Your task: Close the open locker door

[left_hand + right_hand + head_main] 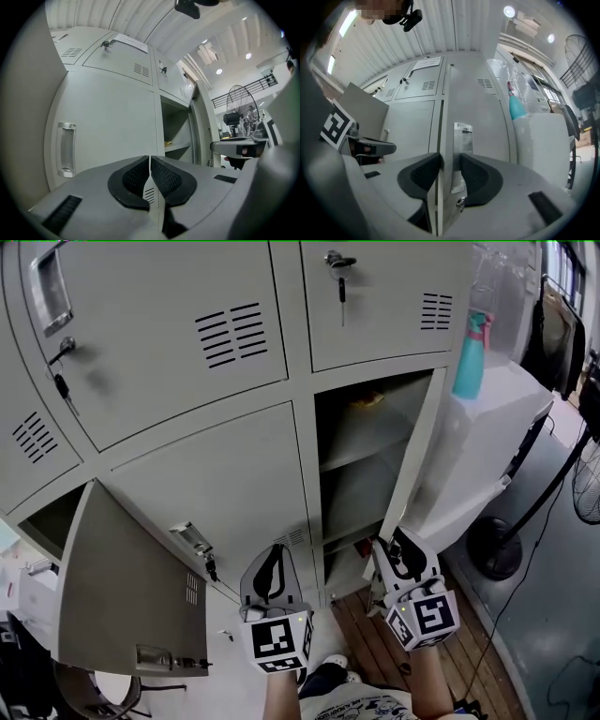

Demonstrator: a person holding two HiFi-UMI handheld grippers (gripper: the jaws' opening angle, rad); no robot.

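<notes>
The open locker door (412, 460) of the middle-right compartment (361, 451) stands swung out, edge-on in the head view. My right gripper (398, 554) is clamped over its lower free edge. In the right gripper view its jaws (450, 173) straddle the door (480, 112), one pad on the inner side and the other against the metal handle plate (461, 140). My left gripper (272, 570) is shut and empty, held in front of the closed lower middle door (225, 484). In the left gripper view its pads (150, 176) meet, and the open compartment (177, 133) shows to the right.
A second door (122, 587) hangs open at the lower left. A teal bottle (472, 352) stands on a white cabinet (487, 446) right of the lockers. A floor fan (586, 484) and cables are at the far right. A yellow object (367, 399) lies inside the open compartment.
</notes>
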